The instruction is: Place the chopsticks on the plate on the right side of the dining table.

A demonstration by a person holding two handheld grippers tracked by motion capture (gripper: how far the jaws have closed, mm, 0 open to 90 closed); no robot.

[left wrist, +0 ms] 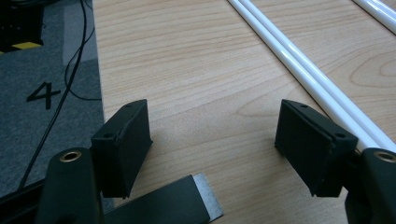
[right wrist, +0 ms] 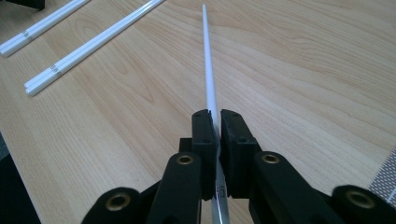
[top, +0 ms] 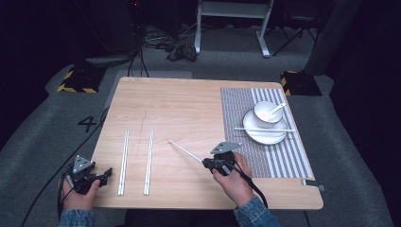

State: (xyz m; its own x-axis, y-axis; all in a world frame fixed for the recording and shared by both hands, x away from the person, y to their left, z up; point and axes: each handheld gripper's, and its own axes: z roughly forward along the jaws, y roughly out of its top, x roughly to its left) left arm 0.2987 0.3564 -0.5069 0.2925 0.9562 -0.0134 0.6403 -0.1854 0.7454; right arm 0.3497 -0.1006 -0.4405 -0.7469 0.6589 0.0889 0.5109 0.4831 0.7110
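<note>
Chopstick (right wrist: 208, 60), white, single: we hold it clenched in our right tool (top: 213, 163), lifted above the counter (top: 189, 104). Left tool (left wrist: 224, 140) released, idle. Next, we judge: carry to plate (top: 265, 135), beside its mate.

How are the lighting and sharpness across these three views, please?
High view: table evenly lit, surroundings dark. Left gripper view: sharp, glare along the chopstick pair. Right gripper view: held chopstick crisp, right gripper soft close up.
</note>
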